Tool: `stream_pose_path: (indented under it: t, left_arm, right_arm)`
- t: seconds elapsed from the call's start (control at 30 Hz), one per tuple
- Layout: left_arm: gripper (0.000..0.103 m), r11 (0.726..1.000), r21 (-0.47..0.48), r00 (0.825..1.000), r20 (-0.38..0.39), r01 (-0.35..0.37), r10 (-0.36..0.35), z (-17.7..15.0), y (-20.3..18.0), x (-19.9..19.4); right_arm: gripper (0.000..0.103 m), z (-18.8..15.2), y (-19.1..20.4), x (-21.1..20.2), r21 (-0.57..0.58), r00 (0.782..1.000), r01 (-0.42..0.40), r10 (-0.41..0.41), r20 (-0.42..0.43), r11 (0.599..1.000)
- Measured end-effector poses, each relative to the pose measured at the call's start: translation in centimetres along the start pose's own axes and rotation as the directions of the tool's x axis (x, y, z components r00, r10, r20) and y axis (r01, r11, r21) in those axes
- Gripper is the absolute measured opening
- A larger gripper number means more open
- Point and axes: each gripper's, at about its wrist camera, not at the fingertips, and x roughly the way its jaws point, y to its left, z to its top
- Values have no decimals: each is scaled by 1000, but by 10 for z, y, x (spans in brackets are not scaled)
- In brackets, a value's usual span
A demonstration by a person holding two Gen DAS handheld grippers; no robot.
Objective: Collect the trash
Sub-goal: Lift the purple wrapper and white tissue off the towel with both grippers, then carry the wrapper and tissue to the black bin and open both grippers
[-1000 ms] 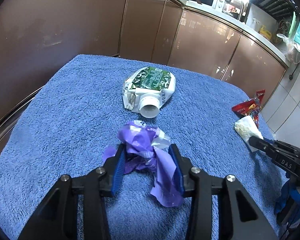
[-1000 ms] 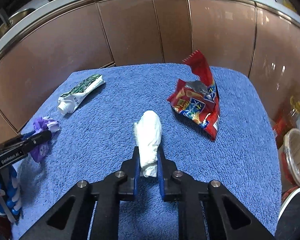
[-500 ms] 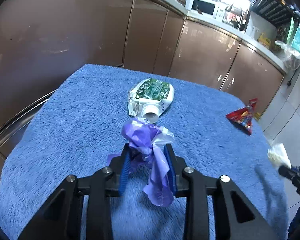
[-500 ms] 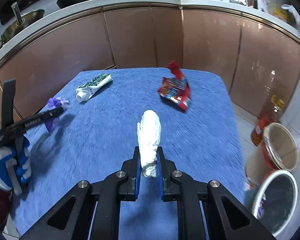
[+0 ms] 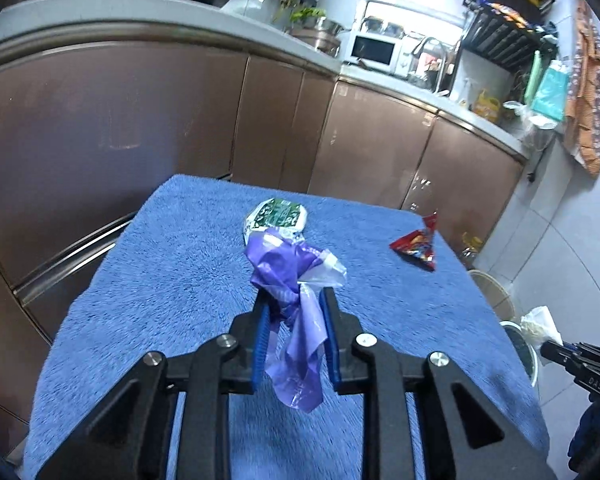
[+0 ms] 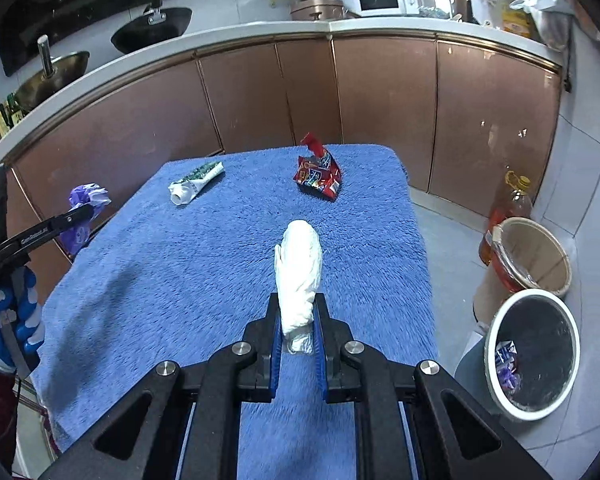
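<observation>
My left gripper [image 5: 294, 300] is shut on a crumpled purple plastic bag [image 5: 288, 268] and holds it above the blue towel [image 5: 180, 280]. My right gripper [image 6: 297, 312] is shut on a white crumpled tissue [image 6: 298, 268], lifted over the towel [image 6: 180, 280]. A green-and-white squeezed tube [image 6: 196, 182] and a red snack wrapper [image 6: 318, 174] lie at the towel's far end. The tube [image 5: 276, 216] and wrapper [image 5: 416, 244] also show in the left wrist view. The left gripper with the purple bag [image 6: 85, 198] shows at left in the right wrist view.
A white-rimmed bin with a black liner [image 6: 534, 354] stands on the floor to the right of the table, holding a small wrapper. A beige basket [image 6: 536, 254] and an oil bottle [image 6: 510, 204] stand behind it. Brown cabinets [image 6: 260, 96] run along the far side.
Both grippers have risen and pulled back from the towel, each with its trash. The left closed further on the purple bag. The bin on the floor has come into the right wrist view.
</observation>
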Motion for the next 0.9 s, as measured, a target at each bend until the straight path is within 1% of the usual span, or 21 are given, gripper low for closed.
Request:
stream_pose_path:
  t: [0.27, 0.53, 0.67, 0.77, 0.9]
  left_arm:
    - [22, 1000, 12, 998, 59, 23, -23, 0, -8, -48]
    - [22, 996, 68, 992, 110, 55, -62, 1, -39, -86]
    - [22, 993, 91, 990, 112, 79, -89, 4, -57, -92]
    - [22, 988, 114, 989, 97, 103, -114, 5, -74, -89]
    - [22, 980, 146, 987, 63, 137, -148, 4, -96, -79]
  right_arm:
    - [13, -12, -3, -48, 24, 997, 12, -14, 71, 1000]
    - [13, -20, -7, -88, 40, 989, 13, -19, 149, 999]
    - [13, -22, -9, -100, 45, 984, 10, -18, 178, 999]
    - [13, -24, -17, -105, 61, 980, 7, -19, 196, 998]
    - [13, -29, -30, -106, 94, 979, 17, -35, 199, 995]
